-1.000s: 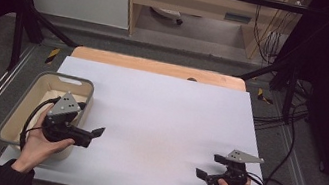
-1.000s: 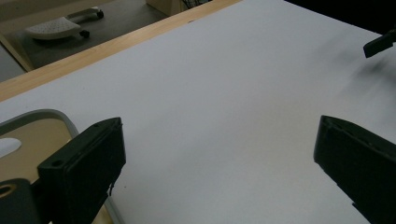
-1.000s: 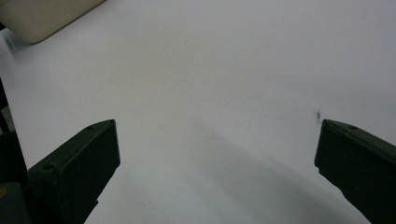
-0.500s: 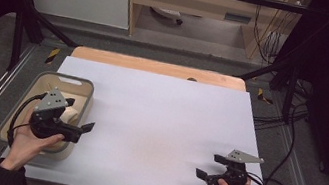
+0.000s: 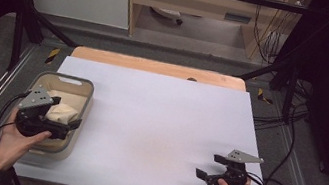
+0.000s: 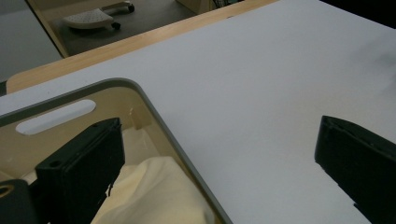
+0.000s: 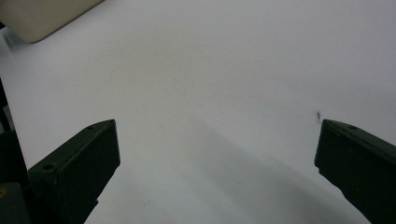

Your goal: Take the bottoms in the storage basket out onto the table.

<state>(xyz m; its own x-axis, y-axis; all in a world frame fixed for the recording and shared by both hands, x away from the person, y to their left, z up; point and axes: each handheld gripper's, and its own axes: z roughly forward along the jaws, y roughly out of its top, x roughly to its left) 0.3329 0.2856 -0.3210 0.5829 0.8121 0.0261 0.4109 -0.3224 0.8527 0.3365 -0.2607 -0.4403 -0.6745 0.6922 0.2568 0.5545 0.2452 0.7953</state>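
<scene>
A white table [image 5: 157,122] fills the middle of the high view, with a strip of bare wood along its far edge. At its left near corner sits a beige bin [image 5: 83,90] with a grey rim and a slot handle in its far wall. Inside the bin lies a cream cloth [image 5: 64,112], crumpled and loose. The left gripper [image 5: 75,125] hangs over the bin's right rim; its jaws stand wide apart and hold nothing, one jaw above the cloth and the other out over the table, as the left gripper view shows. Whether the inner jaw touches the cloth I cannot tell. The right gripper [image 5: 203,176] sits low at the table's near right corner, well apart from the bin, jaws wide and empty.
</scene>
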